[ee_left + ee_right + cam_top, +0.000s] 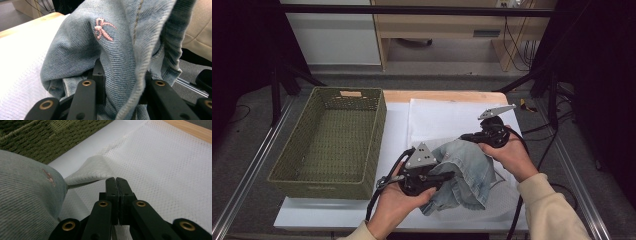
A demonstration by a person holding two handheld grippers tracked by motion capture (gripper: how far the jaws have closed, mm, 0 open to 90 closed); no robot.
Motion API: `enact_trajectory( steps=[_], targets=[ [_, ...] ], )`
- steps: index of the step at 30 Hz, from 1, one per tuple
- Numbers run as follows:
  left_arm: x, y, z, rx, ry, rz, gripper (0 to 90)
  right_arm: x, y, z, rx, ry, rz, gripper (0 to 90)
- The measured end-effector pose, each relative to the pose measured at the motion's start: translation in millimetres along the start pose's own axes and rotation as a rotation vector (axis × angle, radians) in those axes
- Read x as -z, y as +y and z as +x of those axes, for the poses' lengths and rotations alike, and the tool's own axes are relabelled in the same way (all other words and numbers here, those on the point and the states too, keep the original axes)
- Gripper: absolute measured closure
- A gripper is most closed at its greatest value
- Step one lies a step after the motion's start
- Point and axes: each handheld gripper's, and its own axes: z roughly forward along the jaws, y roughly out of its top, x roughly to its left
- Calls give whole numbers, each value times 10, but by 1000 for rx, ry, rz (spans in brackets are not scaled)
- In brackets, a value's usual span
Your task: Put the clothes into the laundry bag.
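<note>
A light-blue denim garment (469, 172) lies bunched at the middle of the white mat (442, 117). My left gripper (451, 175) comes in from the left, shut on a thick fold of it. In the left gripper view the denim (120, 37), with a small pink embroidered bow (102, 28), fills the space between the jaws of the left gripper (120, 75). My right gripper (464, 136) is just beyond the garment's far edge and points left. In the right gripper view the right gripper (116, 179) has its jaws pressed together with nothing seen between them. The denim (22, 195) bulges to their left.
A green woven basket (377, 145) stands empty on the left of the table, its wall (37, 137) close behind the garment. A flap of the white mat (92, 170) is lifted beside the right jaws. The wooden table edge (447, 96) runs along the far side.
</note>
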Motion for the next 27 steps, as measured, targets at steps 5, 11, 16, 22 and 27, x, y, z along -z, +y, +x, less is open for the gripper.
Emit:
enact_trajectory(
  steps=[5,11,16,22,27],
  targets=[
    [-10,-1,-5,0,2,2,692,11,-1,3,3,3,2,892],
    [-20,-5,-4,-2,2,5,692,20,0,9,2,1,2,892],
    [-25,-7,-5,-1,1,5,691,29,3,11,3,1,4,892],
    [-46,-27,0,-6,0,19,691,47,1,13,5,3,-4,892],
    [-78,-49,5,2,-1,24,691,57,14,28,12,1,-4,892]
  ],
)
